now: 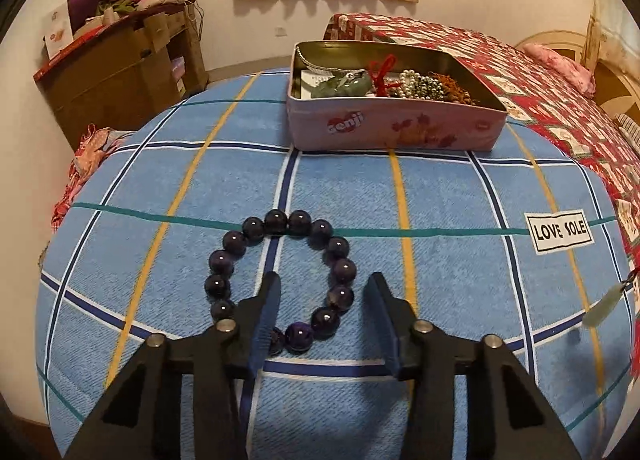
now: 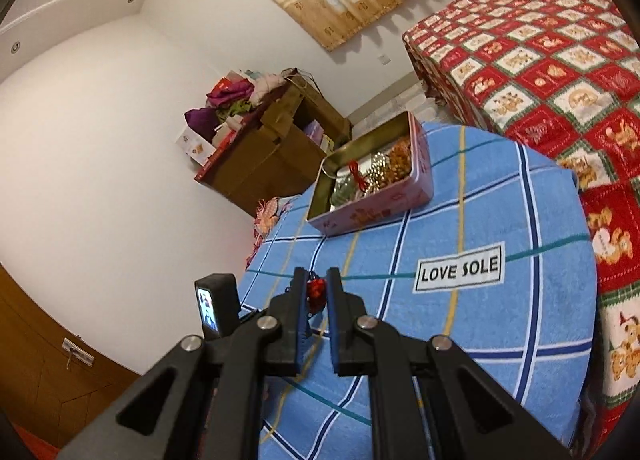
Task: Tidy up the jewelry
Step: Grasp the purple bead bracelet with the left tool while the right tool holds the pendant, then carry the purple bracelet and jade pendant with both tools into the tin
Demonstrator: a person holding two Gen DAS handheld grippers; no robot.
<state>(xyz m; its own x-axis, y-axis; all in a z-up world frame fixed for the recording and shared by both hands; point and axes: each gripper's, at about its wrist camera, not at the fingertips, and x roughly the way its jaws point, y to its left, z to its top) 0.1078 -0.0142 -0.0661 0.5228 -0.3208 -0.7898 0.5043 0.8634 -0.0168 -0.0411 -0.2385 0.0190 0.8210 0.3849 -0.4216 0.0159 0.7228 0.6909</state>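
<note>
Blue plaid surface (image 1: pixel 440 195): tin (image 1: pixel 396 131) at 12 o'clock already holds several pieces. Left claw (image 1: pixel 320 292) gapes around the bracelet (image 1: pixel 280 280); right claw (image 2: pixel 316 292) pinches, probably, a red charm (image 2: pixel 317 292).

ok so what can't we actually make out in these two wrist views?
- Bead bracelet, left wrist view: its near-left beads are hidden behind the left gripper.
- Red item in the right gripper, right wrist view: mostly covered by the closed jaws, so its type is unclear.
- Pale pendant, left wrist view: blurred at the right edge.
- Tin contents, right wrist view: too small to identify.
</note>
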